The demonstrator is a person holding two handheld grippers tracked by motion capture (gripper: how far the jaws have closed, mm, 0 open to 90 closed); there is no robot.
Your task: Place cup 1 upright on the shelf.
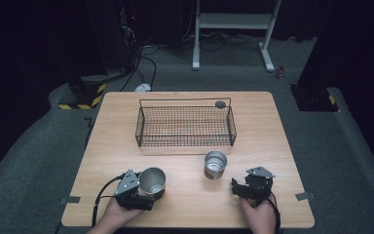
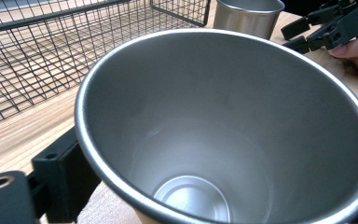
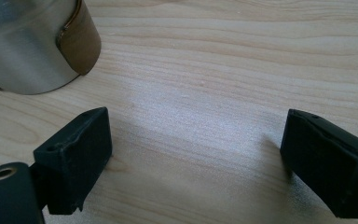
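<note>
Smooth steel cup (image 1: 152, 181) in left claw (image 1: 148, 191)

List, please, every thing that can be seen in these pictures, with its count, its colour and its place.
steel cup: one, silver, front left of the table, tilted, between the left gripper's jaws
second steel cup: one, silver, upright, middle front, before the basket
wire basket: one, black, middle of the table, far half
small round thing: one, dark, at the basket's far right corner
table: one, light wood
white frame: one, on the floor behind
left gripper: black, closed on the steel cup
right gripper: black, open, nothing between its jaws, front right
</note>
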